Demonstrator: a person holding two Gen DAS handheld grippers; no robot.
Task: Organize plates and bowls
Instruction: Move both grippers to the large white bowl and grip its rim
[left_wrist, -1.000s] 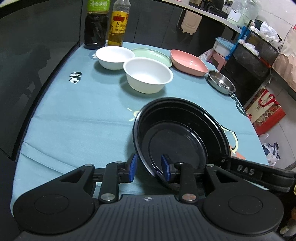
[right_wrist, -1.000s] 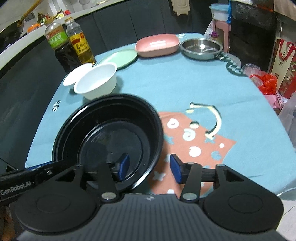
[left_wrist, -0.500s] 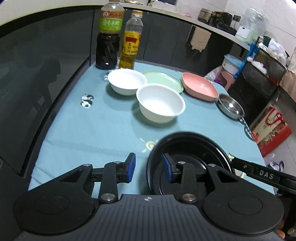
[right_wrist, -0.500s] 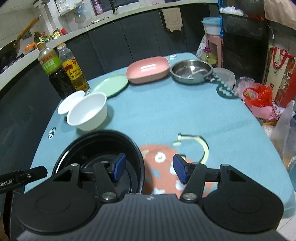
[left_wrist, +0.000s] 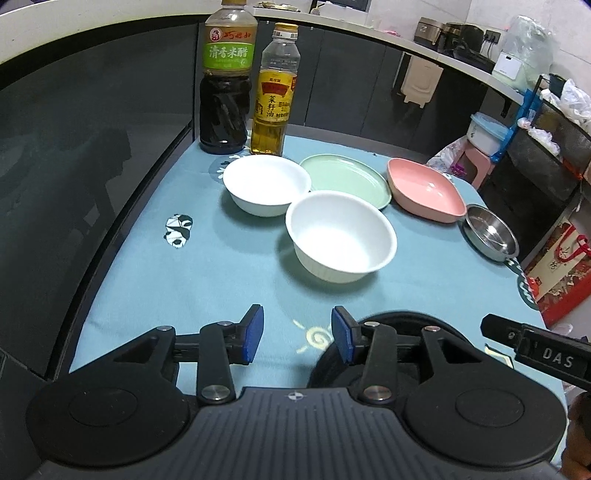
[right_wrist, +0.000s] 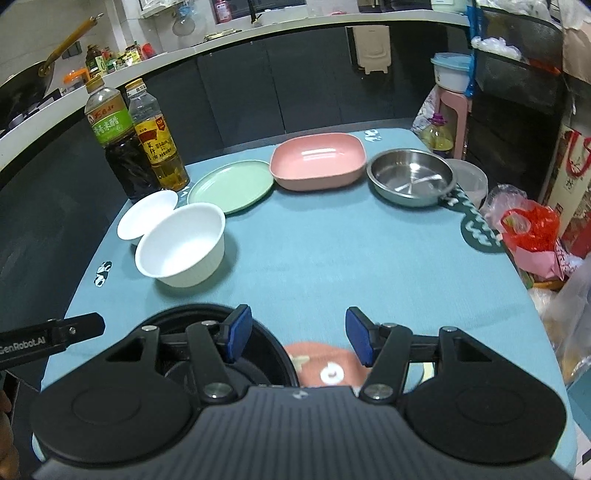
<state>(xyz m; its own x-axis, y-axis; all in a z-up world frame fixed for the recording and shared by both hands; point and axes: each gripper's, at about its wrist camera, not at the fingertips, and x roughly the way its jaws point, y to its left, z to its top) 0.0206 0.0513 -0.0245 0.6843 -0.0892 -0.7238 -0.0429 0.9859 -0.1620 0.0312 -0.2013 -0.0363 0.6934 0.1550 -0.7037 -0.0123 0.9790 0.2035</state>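
Now the left claw is opening above the table, nothing between its pads. The right claw stands apart, empty. Between them, the black bowl rests at the table's near edge.

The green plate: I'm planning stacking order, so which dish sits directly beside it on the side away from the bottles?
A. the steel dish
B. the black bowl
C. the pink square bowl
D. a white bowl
C: in the right wrist view the pink square bowl sits right next to the green plate, with the steel dish beyond it.
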